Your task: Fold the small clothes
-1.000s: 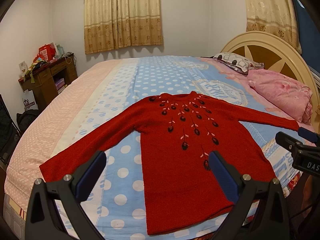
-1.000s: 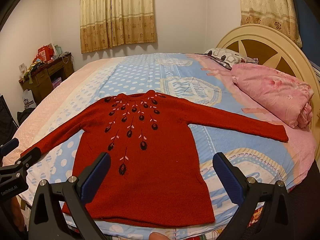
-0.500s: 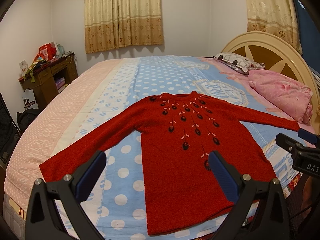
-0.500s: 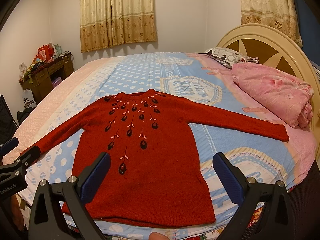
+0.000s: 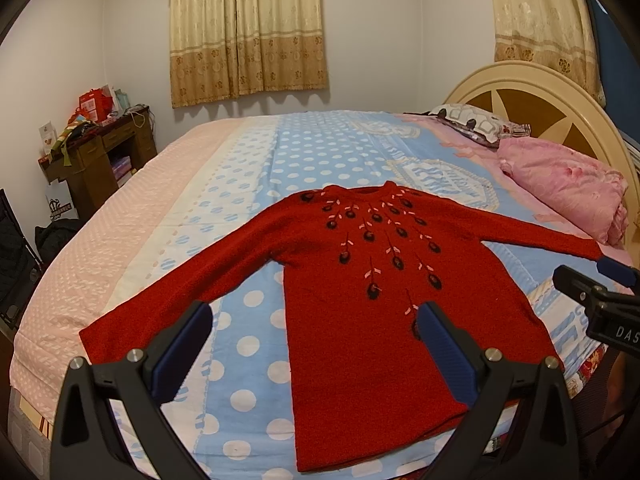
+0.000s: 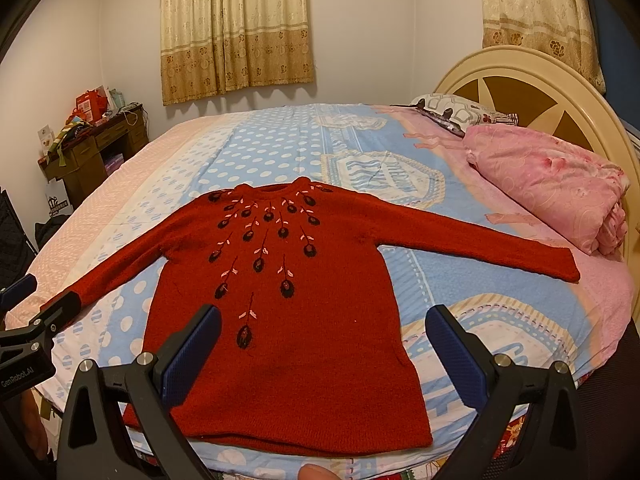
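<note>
your left gripper (image 5: 312, 344) released, above bed (image 5: 256, 152), red sweater (image 5: 384, 304) flat ahead, unfolded. your right gripper (image 6: 322, 346) released, hem below. fold not started; likely next: grasp sleeve (image 5: 180, 296) ahead-left, carry across body.

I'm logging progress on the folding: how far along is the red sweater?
Done: the red knitted sweater with dark embroidered flowers lies spread flat, face up, both sleeves out, on the blue polka-dot bedsheet. In hand: nothing; the left gripper and right gripper hover open above the hem, holding no cloth. Left: every fold, sleeves and body alike.
</note>
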Tool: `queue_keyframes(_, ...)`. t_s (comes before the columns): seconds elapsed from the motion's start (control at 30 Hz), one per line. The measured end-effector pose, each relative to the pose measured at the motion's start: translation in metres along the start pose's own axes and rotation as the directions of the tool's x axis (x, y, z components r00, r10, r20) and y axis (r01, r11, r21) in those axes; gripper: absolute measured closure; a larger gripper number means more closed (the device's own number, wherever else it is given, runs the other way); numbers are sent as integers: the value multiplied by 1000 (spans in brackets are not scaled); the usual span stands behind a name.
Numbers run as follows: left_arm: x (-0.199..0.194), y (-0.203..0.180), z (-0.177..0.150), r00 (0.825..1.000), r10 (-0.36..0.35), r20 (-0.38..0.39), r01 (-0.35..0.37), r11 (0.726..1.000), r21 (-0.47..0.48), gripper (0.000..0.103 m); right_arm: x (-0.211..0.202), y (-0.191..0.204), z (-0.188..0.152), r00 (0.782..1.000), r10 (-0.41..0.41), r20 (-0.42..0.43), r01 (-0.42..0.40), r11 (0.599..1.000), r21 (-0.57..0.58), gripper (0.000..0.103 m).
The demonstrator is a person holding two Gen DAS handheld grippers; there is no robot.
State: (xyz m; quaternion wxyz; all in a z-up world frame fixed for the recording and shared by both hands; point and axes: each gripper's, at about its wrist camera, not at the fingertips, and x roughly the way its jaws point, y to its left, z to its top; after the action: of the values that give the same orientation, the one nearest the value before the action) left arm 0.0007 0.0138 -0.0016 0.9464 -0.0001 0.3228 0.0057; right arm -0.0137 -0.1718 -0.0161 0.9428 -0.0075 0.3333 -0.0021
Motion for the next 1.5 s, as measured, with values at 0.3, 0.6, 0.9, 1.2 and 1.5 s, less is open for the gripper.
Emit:
queue_keyframes(0.3,6,3,-4,1000,-2,-12,2,1000,3,0,8,0,-6,1000,-14,1,14,1000,-9,1)
queue_keyframes(0.6,34,-4,-9,999,39,-38,-37,998,57,0,37,-35,-7,1000,5,-13,-5,1000,25,1)
queue_keyframes(0.9,78,-18,-8,994,6,-105,5,994,106,0,70,-91,-7,999,-28,-25,31,992,120,1)
queue_keyframes(1.2,107,-33,5,993,-25,-119,39,992,116,0,107,-141,-19,994,-51,-92,67,980,186,29)
queue_keyframes(1.5,110,-47,13,995,-33,-98,45,991,122,0,105,-213,-19,987,-141,-79,159,936,314,44)
